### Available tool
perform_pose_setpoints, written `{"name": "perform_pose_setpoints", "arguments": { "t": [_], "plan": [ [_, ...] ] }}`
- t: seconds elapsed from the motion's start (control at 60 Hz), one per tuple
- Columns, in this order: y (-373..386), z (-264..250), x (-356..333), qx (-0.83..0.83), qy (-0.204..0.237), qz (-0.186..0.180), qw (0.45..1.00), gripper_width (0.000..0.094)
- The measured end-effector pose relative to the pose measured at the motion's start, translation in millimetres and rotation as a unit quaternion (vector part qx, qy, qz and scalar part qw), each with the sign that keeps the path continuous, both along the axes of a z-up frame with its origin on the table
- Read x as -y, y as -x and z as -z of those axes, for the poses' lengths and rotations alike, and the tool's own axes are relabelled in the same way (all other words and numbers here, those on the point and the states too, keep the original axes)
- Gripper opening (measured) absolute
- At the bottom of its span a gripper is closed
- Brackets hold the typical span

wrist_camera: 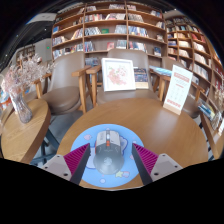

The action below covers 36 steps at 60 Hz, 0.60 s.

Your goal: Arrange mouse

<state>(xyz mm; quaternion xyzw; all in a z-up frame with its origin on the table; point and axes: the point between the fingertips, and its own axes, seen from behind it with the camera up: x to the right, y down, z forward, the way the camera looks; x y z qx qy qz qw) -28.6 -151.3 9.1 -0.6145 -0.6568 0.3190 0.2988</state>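
Grey mouse (108, 152) sits on blue round mat (110, 170), lower centre of frame, between the spread gripper (108, 163) fingers, gaps either side. Probably light, rigid, smooth plastic shell, slippery; best pinched across its flanks mid-body. Bookshelves (110, 30) across top.

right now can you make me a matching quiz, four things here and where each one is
Things:
1. mouse
2. mouse pad
3. vase
4. bookshelves

Places:
A. on the side table beside the round table
B. along the far wall
C. between the gripper fingers, resting on the pad
D. flat on the round table, under the mouse

Pairs: 1-C, 2-D, 3-A, 4-B

The fingers are open, with a gap at each side of the mouse.
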Motion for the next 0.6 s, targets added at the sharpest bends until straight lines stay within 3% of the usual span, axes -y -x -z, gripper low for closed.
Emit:
{"name": "perform_pose_setpoints", "arguments": {
  "t": [0.333,0.6],
  "plan": [
    [-151,-122,-42,-0.052,0.017,0.003,0.998,0.0856],
    [-265,-158,-82,-0.084,-0.004,0.017,0.996,0.0859]
  ]
}}
